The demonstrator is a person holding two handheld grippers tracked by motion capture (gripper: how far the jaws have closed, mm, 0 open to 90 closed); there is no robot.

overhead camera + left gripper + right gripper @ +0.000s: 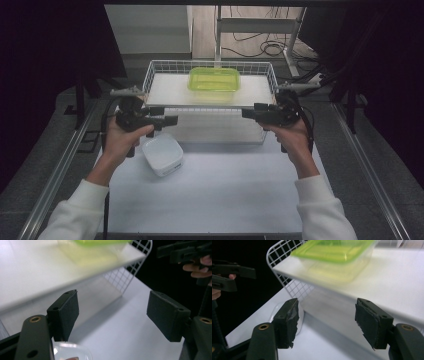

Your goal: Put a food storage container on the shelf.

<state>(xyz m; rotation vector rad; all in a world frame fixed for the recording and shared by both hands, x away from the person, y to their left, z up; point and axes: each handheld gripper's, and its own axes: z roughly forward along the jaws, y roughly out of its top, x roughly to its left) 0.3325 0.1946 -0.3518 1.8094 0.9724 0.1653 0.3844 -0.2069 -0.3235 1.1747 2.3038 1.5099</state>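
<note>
A clear container with a green lid (214,79) stands on the white upper shelf (170,91) of a wire rack; its edge runs along the top of the left gripper view (100,242), and it sits higher up in the right gripper view (334,252). A white lidded tub (162,155) rests on the table just below my left gripper (171,120). Both grippers hover in front of the rack, pointing inward toward each other. My left gripper (112,315) is open with nothing between its jaws. My right gripper (248,112) (327,325) is open too, and empty.
The wire rack (150,75) stands at the table's far edge, with a lower shelf under the upper one. The white table (225,195) reaches to the near edge. Metal rails run down both sides. Cables lie on the floor behind the rack.
</note>
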